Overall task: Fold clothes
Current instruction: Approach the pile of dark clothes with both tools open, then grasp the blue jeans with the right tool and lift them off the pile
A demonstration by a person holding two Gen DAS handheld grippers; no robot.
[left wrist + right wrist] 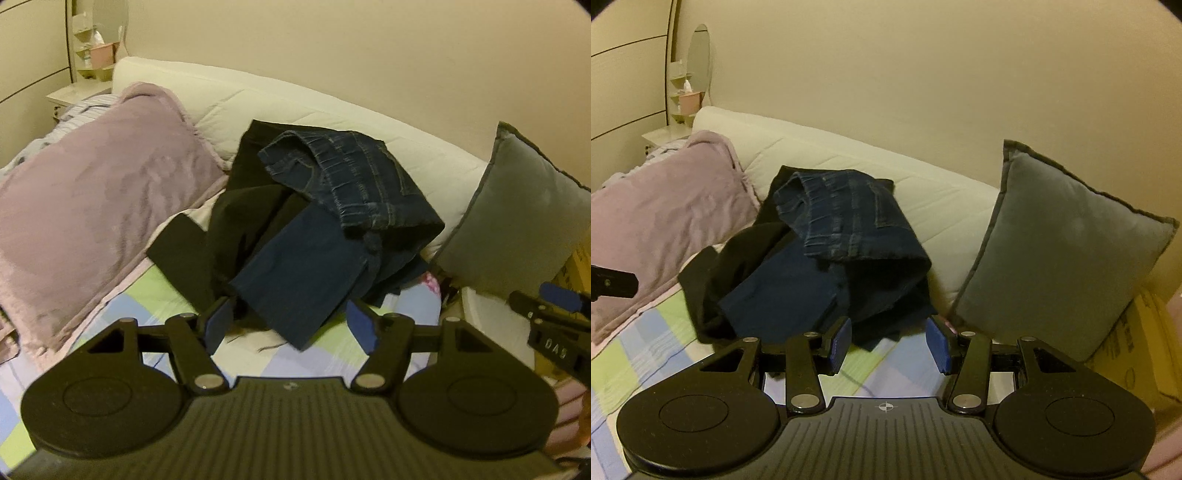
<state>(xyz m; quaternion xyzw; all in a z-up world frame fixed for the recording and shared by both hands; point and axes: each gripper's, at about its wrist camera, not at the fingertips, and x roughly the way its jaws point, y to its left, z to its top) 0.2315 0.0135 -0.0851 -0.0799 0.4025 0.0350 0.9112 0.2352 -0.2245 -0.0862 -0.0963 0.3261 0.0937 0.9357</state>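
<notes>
Left gripper [291,325]: lowest in the left wrist frame, its blue-padded jaws spread wide and holding nothing, the hem of the clothes lying just ahead between them.
Right gripper [888,343]: bottom centre of the right wrist frame, jaws likewise apart and empty, poised just short of the heap's near edge; its tip also pokes in at the right edge of the left wrist frame.
Bed sheet [332,354]: a check of pale green, blue and lilac, filling the lower part of both frames beneath the grippers.
Dark blue trousers [295,280]: a smooth leg panel in the centre of the frame, its lower corner reaching toward the left gripper.
Black garment [236,221]: crumpled beneath and to the left of the blue one, spilling onto the sheet.
Jeans [354,173]: bundled on top of the heap, waistband and seams showing, upper centre.
Lilac blanket [92,192]: a soft mound at the left of the frame, beside the heap.
Grey cushion [1063,243]: propped upright at the right, close to the clothes.
White headboard [820,155]: padded, running across behind the heap.
Wall [923,74]: plain cream, upper frame.
Oval mirror [699,55]: far upper left corner, above a small shelf of items too small to make out.
</notes>
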